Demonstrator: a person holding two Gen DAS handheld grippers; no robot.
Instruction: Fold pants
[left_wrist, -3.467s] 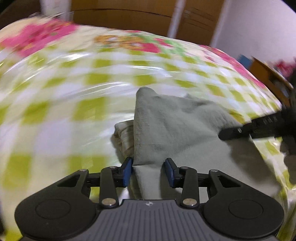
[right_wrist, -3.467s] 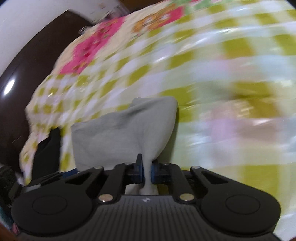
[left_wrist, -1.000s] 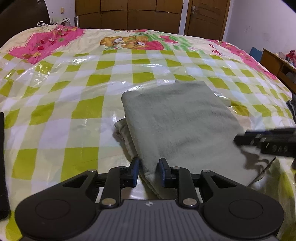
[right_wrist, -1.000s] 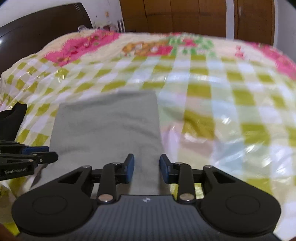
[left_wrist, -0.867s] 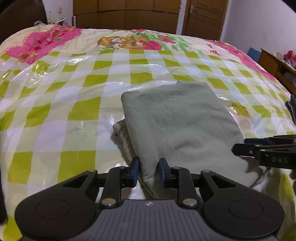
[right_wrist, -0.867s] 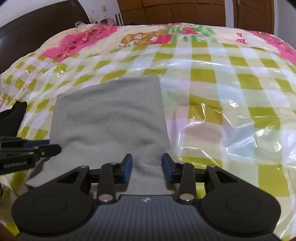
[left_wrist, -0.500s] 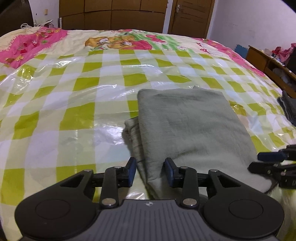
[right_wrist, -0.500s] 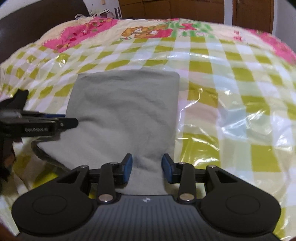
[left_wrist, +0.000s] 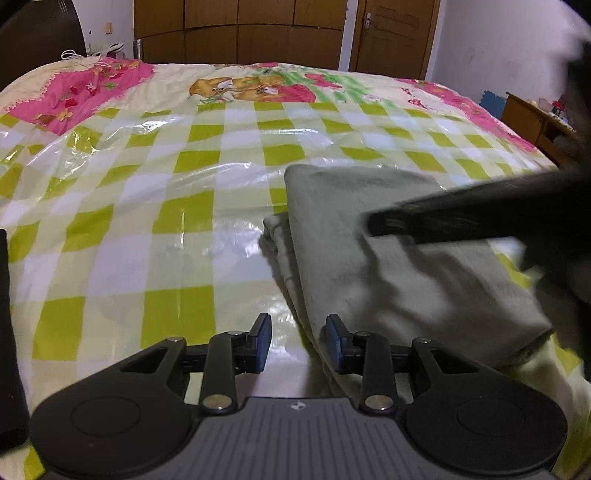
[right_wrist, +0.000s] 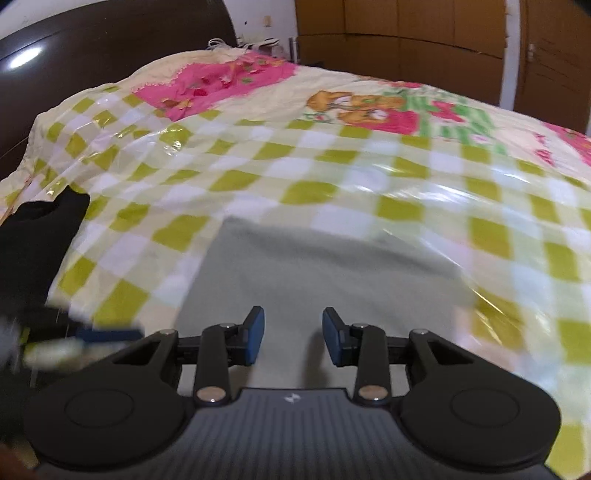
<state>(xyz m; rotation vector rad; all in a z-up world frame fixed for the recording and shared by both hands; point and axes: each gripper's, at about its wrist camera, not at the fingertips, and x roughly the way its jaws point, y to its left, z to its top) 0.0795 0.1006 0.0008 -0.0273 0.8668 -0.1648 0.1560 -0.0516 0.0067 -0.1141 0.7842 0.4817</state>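
Note:
The grey-green pants (left_wrist: 388, 266) lie folded into a flat rectangle on the bed, with a looser underlayer showing along their left side. My left gripper (left_wrist: 299, 341) is at their near left corner. Its jaws are closing; the folded edge lies between them next to the right pad, and the left pad is over bare sheet, so nothing is gripped. My right gripper (right_wrist: 293, 339) hovers open over the near part of the pants (right_wrist: 332, 273), holding nothing. In the left wrist view the right gripper (left_wrist: 443, 221) shows as a blurred dark bar across the pants.
The bed (left_wrist: 184, 206) has a glossy green-and-white checked cover with pink cartoon prints at the far end. A dark headboard (right_wrist: 92, 48) is at the left, and wooden wardrobes (left_wrist: 240, 33) stand behind. A black item (right_wrist: 44, 229) lies at the left bed edge. A wooden cabinet (left_wrist: 532, 118) stands at the right.
The left jaws have widened off the pants' edge, and the pants sit further right in that view. The right gripper has swept from the lower right to across the pants.

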